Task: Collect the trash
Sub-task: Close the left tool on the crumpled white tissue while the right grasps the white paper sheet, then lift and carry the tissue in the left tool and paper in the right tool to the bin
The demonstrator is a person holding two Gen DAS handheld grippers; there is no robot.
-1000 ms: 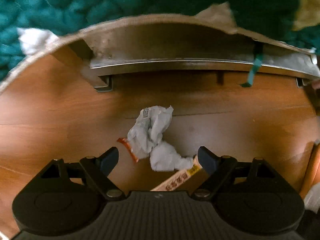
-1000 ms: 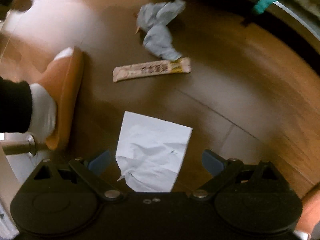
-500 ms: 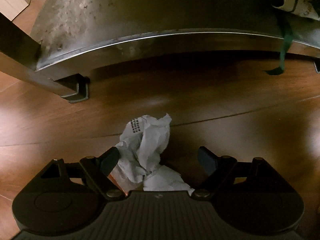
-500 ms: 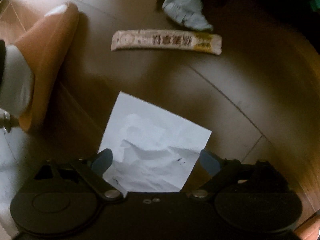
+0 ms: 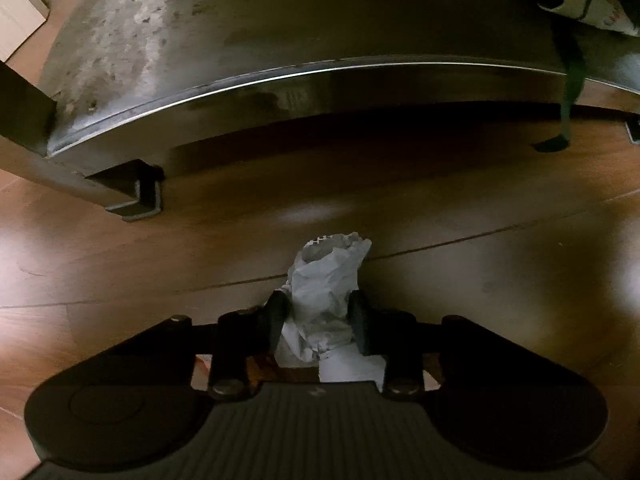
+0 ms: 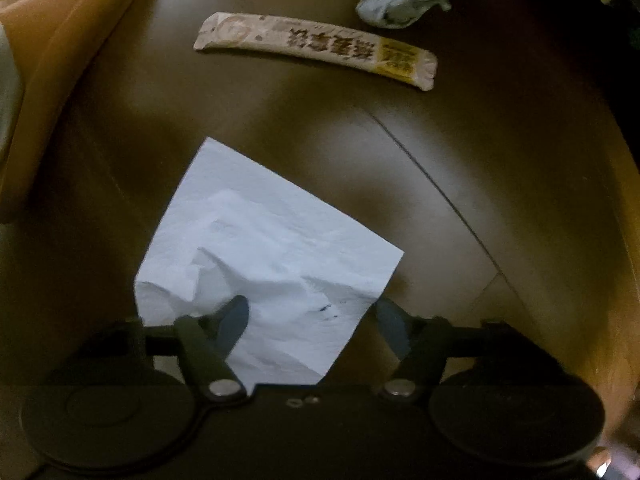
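- White crumpled paper (image 5: pixel 326 292) on the floor (image 5: pixel 480 208): our left gripper (image 5: pixel 316 322) is closing, pads pressing it.
- Our right gripper (image 6: pixel 314 322) is closing around the flat tissue (image 6: pixel 264 248), not yet pinched.
- The wrapper (image 6: pixel 316 50) lies untouched; nothing looks collected yet.

Wood floor (image 6: pixel 500 128): white tissue (image 6: pixel 272 248), long wrapper (image 6: pixel 316 50), crumpled paper (image 5: pixel 324 280).

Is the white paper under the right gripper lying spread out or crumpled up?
Mostly spread: the white paper lies open on the floor, corners showing, with one raised crease near the closing jaws.
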